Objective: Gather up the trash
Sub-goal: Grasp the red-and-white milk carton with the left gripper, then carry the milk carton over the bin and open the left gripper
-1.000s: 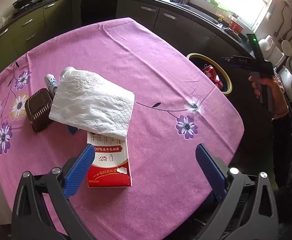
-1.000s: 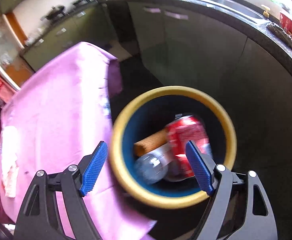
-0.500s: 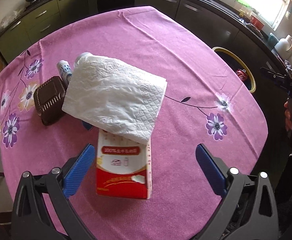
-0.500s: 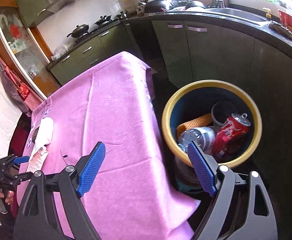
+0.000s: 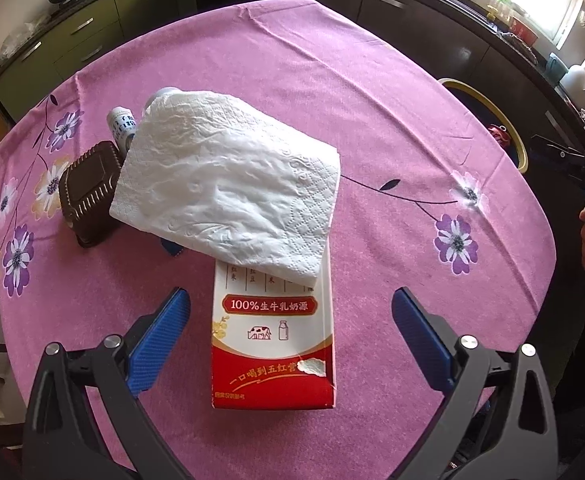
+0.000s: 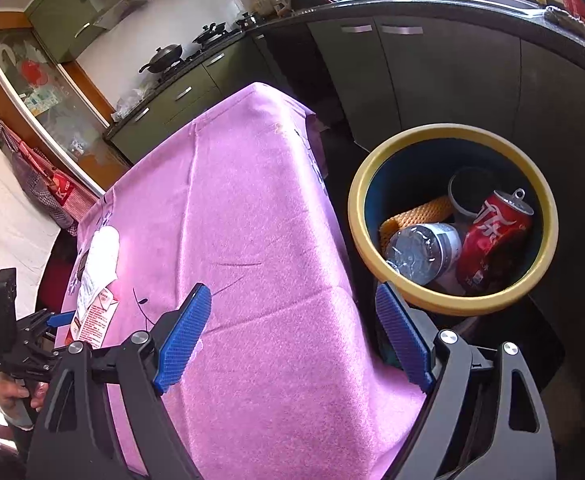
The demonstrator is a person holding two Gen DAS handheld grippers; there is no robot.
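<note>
A red and white milk carton (image 5: 272, 344) lies flat on the pink tablecloth (image 5: 332, 92), its far end under a white paper tissue (image 5: 228, 184). My left gripper (image 5: 290, 336) is open and empty, its jaws on either side of the carton's near end, just above it. A brown plastic box (image 5: 88, 192) and a small white bottle (image 5: 121, 126) lie to the left. My right gripper (image 6: 292, 344) is open and empty over the table's edge, beside the yellow-rimmed bin (image 6: 452, 136), which holds a red can (image 6: 492, 240), a clear bottle (image 6: 420, 252) and other trash.
The bin's rim (image 5: 488, 112) shows past the table's right edge in the left wrist view. Dark kitchen cabinets (image 6: 432, 80) and a counter stand behind the bin. Green drawers (image 5: 72, 40) run along the far wall.
My left gripper has moved in toward the milk carton, which now lies between its jaws. My right gripper has pulled back and up from over the bin toward the table's edge.
</note>
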